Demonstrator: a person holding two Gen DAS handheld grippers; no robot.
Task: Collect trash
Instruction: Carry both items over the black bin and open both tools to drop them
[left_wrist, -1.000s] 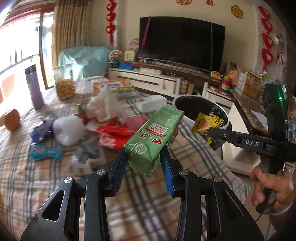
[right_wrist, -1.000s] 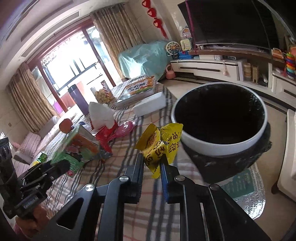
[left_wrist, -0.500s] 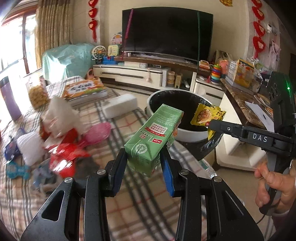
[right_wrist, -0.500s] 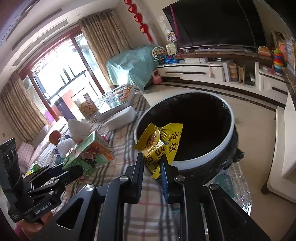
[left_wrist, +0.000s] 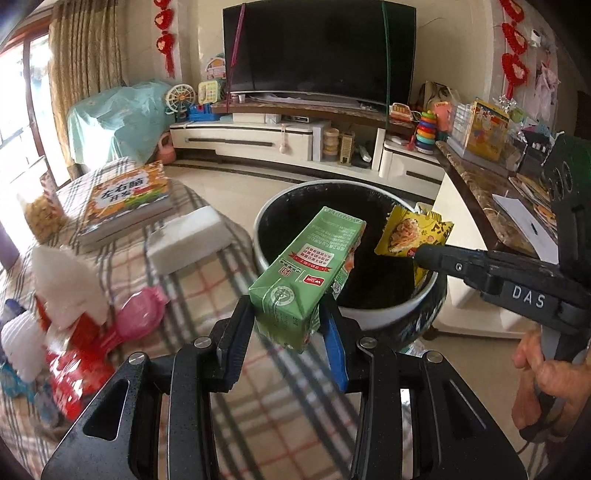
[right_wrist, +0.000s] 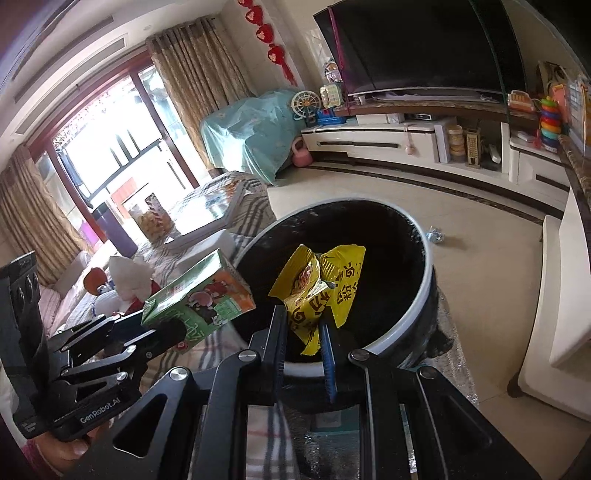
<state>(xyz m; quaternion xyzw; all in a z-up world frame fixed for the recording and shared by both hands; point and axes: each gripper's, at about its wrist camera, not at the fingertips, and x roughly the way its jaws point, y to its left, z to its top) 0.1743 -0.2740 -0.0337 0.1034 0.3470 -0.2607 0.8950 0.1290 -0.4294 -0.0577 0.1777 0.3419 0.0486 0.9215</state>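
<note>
Showing carton (right_wrist: 207, 295) cartoon side, right view only

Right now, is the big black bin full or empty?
Looks empty: the bin shows only its dark inside. The yellow wrapper and green carton are held above it, not dropped in.

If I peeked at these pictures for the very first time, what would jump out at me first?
Probably the green drink carton, pinched in the left claw right by the rim of the big black trash bin. Next, the crinkly yellow snack wrapper, squeezed in the right claw over the bin's dark mouth. Behind them, a huge black TV fills the wall.
</note>
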